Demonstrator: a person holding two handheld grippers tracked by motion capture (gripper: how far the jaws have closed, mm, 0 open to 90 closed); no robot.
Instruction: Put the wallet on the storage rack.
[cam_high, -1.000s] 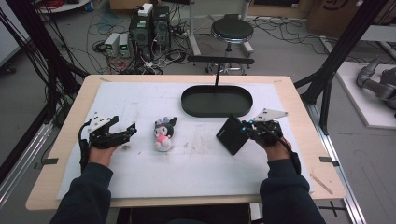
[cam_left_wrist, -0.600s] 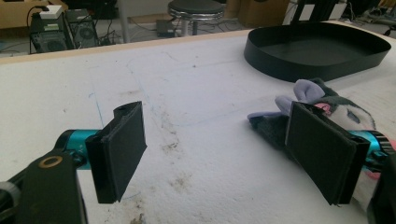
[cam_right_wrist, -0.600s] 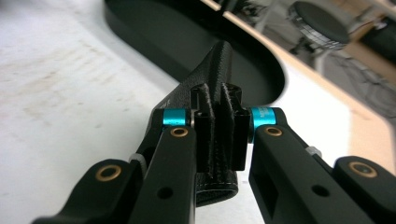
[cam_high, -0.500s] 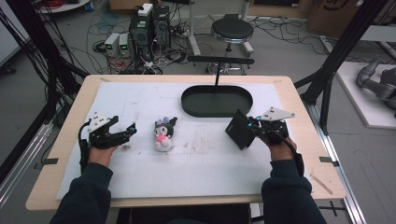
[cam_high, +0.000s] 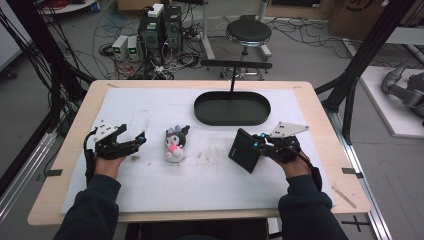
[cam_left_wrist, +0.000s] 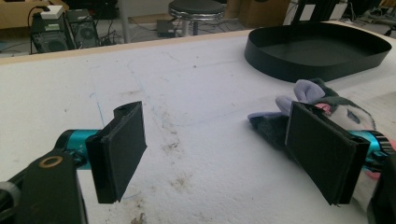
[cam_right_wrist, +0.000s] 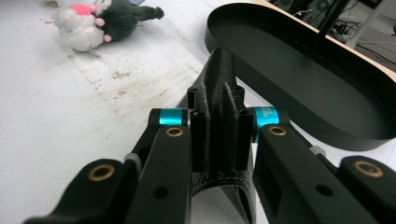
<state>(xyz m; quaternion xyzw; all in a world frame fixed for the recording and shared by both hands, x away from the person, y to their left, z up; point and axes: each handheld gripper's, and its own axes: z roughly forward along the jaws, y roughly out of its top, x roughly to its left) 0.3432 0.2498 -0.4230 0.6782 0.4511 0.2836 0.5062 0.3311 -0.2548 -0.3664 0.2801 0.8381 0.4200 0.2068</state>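
R gripper (cam_high: 258, 145): jaws clenched on a black flat wallet-like pouch (cam_high: 244, 150), textured surface; in the right gripper view the pads pinch its folded edge (cam_right_wrist: 219, 100) between them. Jaws have just been opening a little, pouch still between them and gripped. Pouch tilted, one corner toward the mat, hanging at 9 o'clock of the R hand (cam_high: 290, 152) in the high view. Lettering on the cyan collar beside the R jaw too small and blurred to read.

L gripper (cam_high: 131, 144): jaws released, wide apart, nothing between the pads (cam_left_wrist: 122, 149). In the left gripper view bare mat shows in the gap. Plush toy (cam_high: 175, 143) sits just behind the far jaw in that view, partly hidden by the pad; touching or not, cannot tell.

Outward, high view: plush (dark head, white body, pink patch) lies on the white mat (cam_high: 150, 110) near table centre, at 3 o'clock of the L gripper, at 9 o'clock of the pouch, apart from both. Black oval tray (cam_high: 232, 117) at 12 o'clock of the pouch, near it, not touching; thin black post stands behind its far rim. Mat stained around the plush. Grey three-cornered plate tops each gripper.

No readable brand or label on pouch, tray or plush.
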